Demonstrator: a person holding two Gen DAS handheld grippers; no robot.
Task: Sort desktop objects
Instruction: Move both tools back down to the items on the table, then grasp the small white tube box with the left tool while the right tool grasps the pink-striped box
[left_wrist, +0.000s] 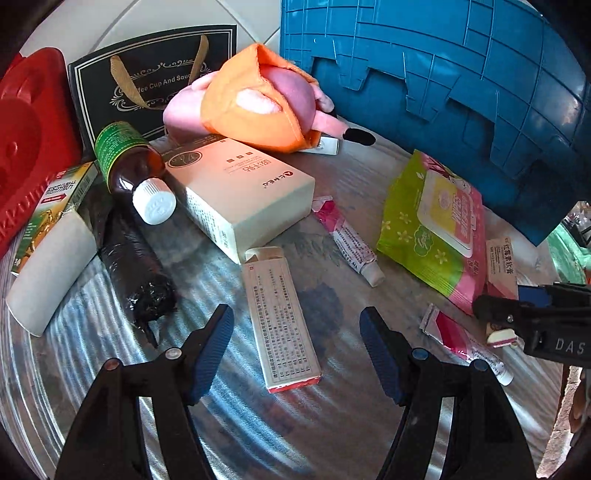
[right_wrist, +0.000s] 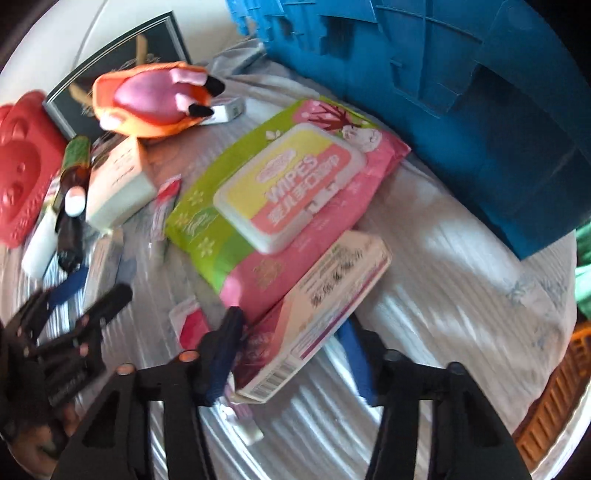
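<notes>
Right gripper is pinching a pink-and-white ointment box, lying against the wipes pack on the counter. Left gripper is hovering spread wide over a long white medicine box, not touching it. Brown bottle is leaning on a cream box near the blue crate.

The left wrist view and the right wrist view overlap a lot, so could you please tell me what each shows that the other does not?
Only the left wrist view shows the long white box lying between the open left gripper fingers. Only the right wrist view shows the right gripper around the pink-and-white carton, plus an orange basket at the edge. Both show the wipes pack, plush toy, brown bottle and blue crate.
</notes>
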